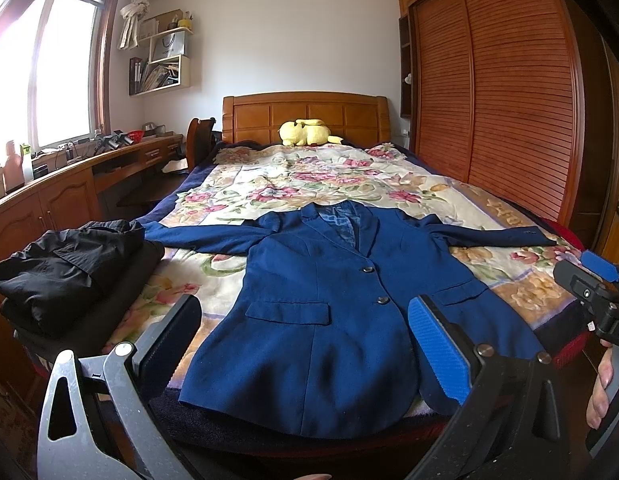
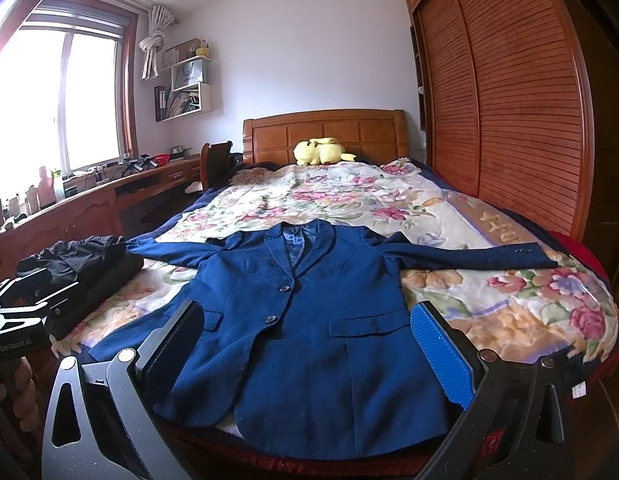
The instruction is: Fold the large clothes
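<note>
The black garment pile [image 1: 73, 268] is hiding the blazer's [image 1: 333, 312] left cuff; the desk clutter [image 1: 13, 168] is blurring beyond naming.

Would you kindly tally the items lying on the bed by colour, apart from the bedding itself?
Blue: 1, the blazer, spread flat with sleeves out.
Black: 1, the folded black garment at the left edge.
Yellow: 1, the plush toy by the headboard.
Total: 3
</note>
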### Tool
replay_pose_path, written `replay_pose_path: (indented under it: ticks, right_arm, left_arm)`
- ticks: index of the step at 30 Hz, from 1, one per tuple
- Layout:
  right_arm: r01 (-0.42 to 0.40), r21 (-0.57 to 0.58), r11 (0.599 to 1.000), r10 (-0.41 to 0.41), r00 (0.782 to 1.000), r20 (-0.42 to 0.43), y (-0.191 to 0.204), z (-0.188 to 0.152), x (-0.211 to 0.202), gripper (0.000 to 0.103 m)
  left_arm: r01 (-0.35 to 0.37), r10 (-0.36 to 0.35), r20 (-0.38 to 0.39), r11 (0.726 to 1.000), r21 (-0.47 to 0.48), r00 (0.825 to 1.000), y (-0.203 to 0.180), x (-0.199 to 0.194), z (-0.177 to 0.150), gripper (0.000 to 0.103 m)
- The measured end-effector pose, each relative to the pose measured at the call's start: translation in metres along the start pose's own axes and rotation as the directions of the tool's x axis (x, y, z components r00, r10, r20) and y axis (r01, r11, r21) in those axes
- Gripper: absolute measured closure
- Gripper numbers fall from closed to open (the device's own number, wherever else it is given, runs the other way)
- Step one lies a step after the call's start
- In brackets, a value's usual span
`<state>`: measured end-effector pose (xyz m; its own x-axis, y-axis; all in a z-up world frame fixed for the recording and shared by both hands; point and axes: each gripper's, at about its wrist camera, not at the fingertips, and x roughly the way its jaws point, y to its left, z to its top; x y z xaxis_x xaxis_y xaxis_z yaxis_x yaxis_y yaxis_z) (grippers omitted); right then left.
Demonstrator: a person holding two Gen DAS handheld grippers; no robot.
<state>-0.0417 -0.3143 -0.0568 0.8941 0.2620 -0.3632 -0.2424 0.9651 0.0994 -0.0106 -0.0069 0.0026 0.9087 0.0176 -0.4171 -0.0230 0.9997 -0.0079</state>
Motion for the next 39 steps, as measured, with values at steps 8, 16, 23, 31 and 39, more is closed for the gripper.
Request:
replay_pose_path:
  ticks: [8,16,23,31,39]
  right_arm:
    - [-0.006,0.0,1.0,0.006,1.0,0.001,-0.001,0.0,0.0,0.0]
    - [-0.004,0.0,1.0,0.004,1.0,0.0,-0.001,-0.001,0.0,0.0]
    - [-0.029,-0.014,0.999,0.029,0.999,-0.039,0.001,-0.001,0.011,0.0]
    - [-0.058,-0.033,0.998,0.055,0.994,-0.096,0.002,0.003,0.049,0.0]
    - [-0.094,-0.057,0.994,0.086,0.988,-0.125,0.007,0.013,0.081,0.0]
  left_arm:
    - [0.001,-0.001,0.001,1.0,0.0,1.0,0.001,0.0,-0.001,0.0]
    - [0.002,-0.002,0.002,1.0,-0.001,1.0,0.001,0.0,-0.001,0.0]
    - [0.007,-0.007,-0.054,1.0,-0.003,0.998,0.011,0.016,-0.006,0.0]
    - [-0.026,0.022,-0.149,0.999,-0.022,0.989,0.036,0.058,-0.02,0.0]
    - [-0.061,0.06,-0.226,0.998,0.003,0.972,0.055,0.101,-0.03,0.0]
